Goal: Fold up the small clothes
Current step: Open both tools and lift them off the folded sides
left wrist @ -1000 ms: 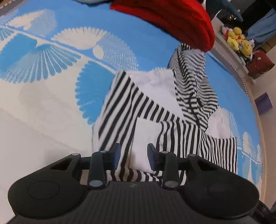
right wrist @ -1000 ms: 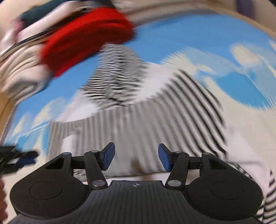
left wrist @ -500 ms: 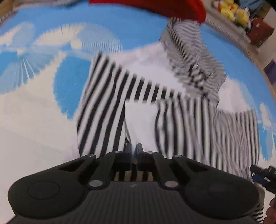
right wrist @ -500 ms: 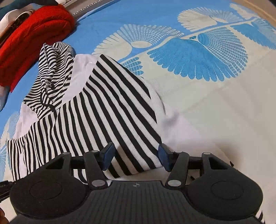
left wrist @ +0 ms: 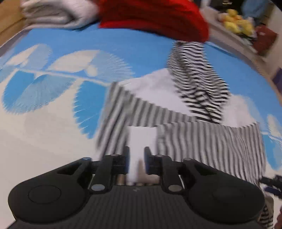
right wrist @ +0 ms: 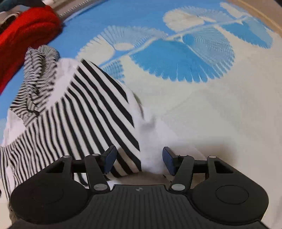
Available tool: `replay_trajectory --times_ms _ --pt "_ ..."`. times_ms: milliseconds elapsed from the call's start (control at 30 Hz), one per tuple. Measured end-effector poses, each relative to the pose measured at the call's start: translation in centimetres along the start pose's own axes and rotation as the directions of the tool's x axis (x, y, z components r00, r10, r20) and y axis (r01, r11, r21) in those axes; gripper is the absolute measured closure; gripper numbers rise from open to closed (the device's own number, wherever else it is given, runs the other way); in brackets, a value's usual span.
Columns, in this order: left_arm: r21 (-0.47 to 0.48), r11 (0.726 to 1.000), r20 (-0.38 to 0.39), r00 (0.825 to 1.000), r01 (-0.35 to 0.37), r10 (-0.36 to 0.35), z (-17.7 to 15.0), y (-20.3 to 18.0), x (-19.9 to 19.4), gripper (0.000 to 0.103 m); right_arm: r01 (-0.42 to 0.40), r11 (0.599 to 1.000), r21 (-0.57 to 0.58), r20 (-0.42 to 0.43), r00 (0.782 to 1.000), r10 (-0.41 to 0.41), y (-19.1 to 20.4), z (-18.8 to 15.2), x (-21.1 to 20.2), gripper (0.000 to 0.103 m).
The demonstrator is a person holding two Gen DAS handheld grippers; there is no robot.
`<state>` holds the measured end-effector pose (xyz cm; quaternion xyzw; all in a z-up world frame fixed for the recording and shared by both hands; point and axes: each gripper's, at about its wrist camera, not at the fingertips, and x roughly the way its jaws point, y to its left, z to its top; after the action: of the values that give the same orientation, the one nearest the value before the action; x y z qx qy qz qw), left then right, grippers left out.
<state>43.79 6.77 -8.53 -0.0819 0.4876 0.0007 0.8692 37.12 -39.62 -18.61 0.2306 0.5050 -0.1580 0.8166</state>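
1. a blue bedspread point(right wrist: 176, 58) printed with pale fan-shaped leaves covers the whole work surface; its near part is cream-white and bare.
2. at the far edge of the spread lies a bulky red knit point(left wrist: 155, 15), with a folded grey-white pile point(left wrist: 52, 14) beside it on the left in the left wrist view.
3. beyond the bed's edge, at upper right of that view, yellow soft toys point(left wrist: 236, 24) sit on a ledge next to a dark red item point(left wrist: 266, 37); the blur hides their detail.
4. the black-and-white striped garment point(right wrist: 88, 112) lies spread on the bedspread, its finely striped hood point(left wrist: 197, 82) bunched toward the red knit, its broad-striped part and white panels nearer the cameras.
5. the left gripper point(left wrist: 136, 159) hangs over a white panel at the garment's near edge; its jaws are opening, a narrow gap between them, white cloth showing in that gap but not pinched.
6. the right gripper point(right wrist: 139, 158) stands with jaws wide apart over the garment's near corner, striped hem and white cloth showing between the fingers, neither pad pressing on it.
7. half a second earlier the left jaws were nearly together over the same hem; they now stand parted.
8. a second earlier the right wrist view was smeared and faced the red knit; it now looks sharply down on the garment's corner, jaws parted much as then.
9. the tip of the right gripper now shows at the right edge of the left wrist view, where a second earlier there was none.
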Motion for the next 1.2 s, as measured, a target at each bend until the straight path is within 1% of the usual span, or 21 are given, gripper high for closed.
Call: replay_trajectory --times_ms 33,67,100,133,167,233,300,333,367,400,433,467,500,533,567,633,700,800,933,1100,1200 --pt "0.005 1.0 -0.03 0.999 0.014 -0.014 -0.4 -0.3 0.9 0.071 0.001 1.0 -0.007 -0.004 1.0 -0.001 0.1 0.0 0.1 0.043" --pt "-0.001 1.0 -0.084 0.996 0.025 -0.025 -0.8 -0.3 2.1 0.069 0.004 1.0 0.002 -0.016 1.0 -0.004 -0.1 -0.1 0.4 0.043" --pt "-0.018 0.999 -0.156 0.987 0.031 -0.033 -1.3 -0.1 3.6 0.069 0.007 1.0 0.018 -0.031 1.0 -0.007 -0.4 -0.2 0.7 0.043" --pt "-0.038 0.999 -0.199 0.979 0.023 -0.03 -1.9 0.2 4.6 0.07 0.015 0.999 0.033 -0.04 0.999 -0.014 -0.7 -0.3 0.9 0.043" --pt "-0.039 0.999 -0.177 0.984 0.019 -0.026 -2.1 0.4 4.3 0.069 0.02 0.999 0.036 -0.035 0.999 -0.018 -0.8 -0.3 0.8 0.043" --pt "0.001 1.0 -0.151 0.989 -0.006 0.006 -1.4 -0.2 3.2 0.069 0.007 1.0 0.015 -0.009 1.0 -0.006 -0.3 -0.2 0.0 0.043" --pt "0.004 1.0 -0.093 0.995 0.018 -0.017 -1.0 -0.5 2.0 0.063 -0.026 1.0 -0.014 0.02 0.999 0.027 0.3 -0.1 -0.6 0.043" --pt "-0.005 1.0 -0.082 0.996 0.029 -0.029 -1.1 -0.7 2.0 0.061 -0.042 0.999 -0.031 0.027 0.999 0.043 0.5 -0.1 -0.6 0.043" --pt "-0.015 0.999 -0.09 0.995 0.039 -0.04 -1.1 -0.8 2.3 0.059 -0.054 0.997 -0.047 0.024 0.998 0.055 0.7 -0.1 -0.5 0.043" --pt "-0.025 0.999 -0.126 0.991 0.04 -0.042 -1.4 -0.7 3.2 0.059 -0.054 0.997 -0.056 0.003 0.999 0.054 0.8 -0.3 -0.1 0.043" --pt "-0.037 0.999 -0.183 0.982 0.03 -0.037 -2.0 -0.4 4.2 0.059 -0.041 0.998 -0.057 -0.036 0.999 0.039 0.7 -0.5 0.7 0.043" --pt "-0.048 0.999 -0.207 0.978 0.024 -0.034 -2.4 -0.2 4.8 0.059 -0.024 0.998 -0.053 -0.072 0.997 0.02 0.5 -0.6 1.4 0.043" --pt "-0.05 0.999 -0.193 0.981 0.022 -0.031 -2.3 -0.1 4.5 0.059 -0.011 0.999 -0.05 -0.077 0.997 0.007 0.4 -0.7 1.6 0.043" --pt "-0.042 0.999 -0.187 0.982 0.007 -0.015 -1.9 -0.3 3.9 0.059 0.002 0.999 -0.054 -0.063 0.998 -0.005 0.5 -0.6 1.3 0.043" --pt "-0.034 0.999 -0.161 0.987 0.01 -0.015 -1.6 -0.5 3.2 0.059 0.009 0.998 -0.059 -0.047 0.999 -0.012 0.8 -0.4 0.7 0.043" --pt "-0.015 1.0 -0.105 0.994 0.017 -0.018 -0.9 -0.9 1.6 0.058 -0.024 0.997 -0.067 -0.002 1.0 0.024 1.4 0.1 -0.9 0.043" --pt "0.005 1.0 -0.077 0.997 0.007 -0.007 -0.7 -1.5 0.7 0.058 -0.046 0.994 -0.1 0.042 0.998 0.05 2.4 0.3 -2.4 0.043" --pt "0.029 0.999 -0.047 0.999 -0.017 0.019 -0.4 -2.2 -0.2 0.058 -0.07 0.982 -0.174 0.103 0.991 0.089 3.8 0.2 -4.5 0.043" --pt "0.058 0.997 0.0 0.999 -0.054 0.054 -0.4 -3.0 -1.6 0.058 -0.073 0.969 -0.236 0.164 0.98 0.114 5.0 0.1 -6.5 0.043" --pt "0.082 0.994 0.053 0.996 -0.073 0.069 -0.2 -3.0 -3.4 0.058 -0.097 0.942 -0.32 0.207 0.963 0.17 6.6 -0.9 -8.2 0.043" --pt "0.086 0.994 0.07 0.995 -0.072 0.066 -0.1 -2.9 -4.0 0.058 -0.102 0.927 -0.362 0.215 0.958 0.189 7.3 -1.4 -8.7 0.043"
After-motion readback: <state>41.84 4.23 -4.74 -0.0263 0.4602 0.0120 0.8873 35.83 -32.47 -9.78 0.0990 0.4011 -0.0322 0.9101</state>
